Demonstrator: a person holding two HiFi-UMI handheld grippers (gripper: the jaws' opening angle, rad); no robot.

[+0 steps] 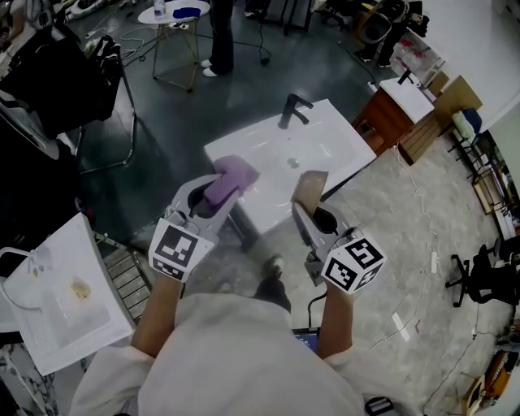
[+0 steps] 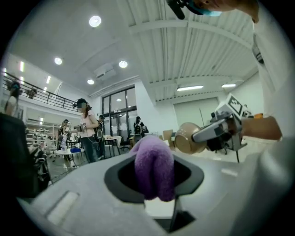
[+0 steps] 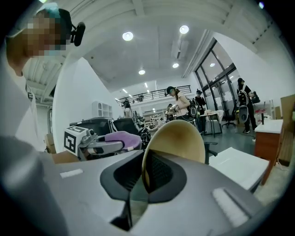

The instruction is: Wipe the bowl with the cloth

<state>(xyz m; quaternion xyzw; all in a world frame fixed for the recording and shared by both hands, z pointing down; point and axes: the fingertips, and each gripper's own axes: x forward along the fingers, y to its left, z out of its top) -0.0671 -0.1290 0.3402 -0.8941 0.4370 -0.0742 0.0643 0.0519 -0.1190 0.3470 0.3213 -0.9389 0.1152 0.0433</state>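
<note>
Quick rundown: the cloth is a purple, fuzzy, bunched-up wad, and it's pinched in the left gripper, whose jaws are closed right onto it with the wad bulging out past the tips. The bowl is a tan, smooth, matte thing held up on its edge. The right gripper has its jaws narrowed down onto the rim, 1 pad inside and 1 outside, and in the right gripper view the hollow side faces the camera. Both are up in the air in front of the person, cloth on the left and bowl on the right, near each other but not touching, with a clear gap between them. Below them is a white sink with a black faucet at the far side and a small drain in the basin. The 2 grippers hover over its near edge. Off to the lower left there's a white tray with a small tan blob on it. There's dark floor beyond the sink and pale marbled floor to the right, a black chair at the far left, and a small round table further back.
</note>
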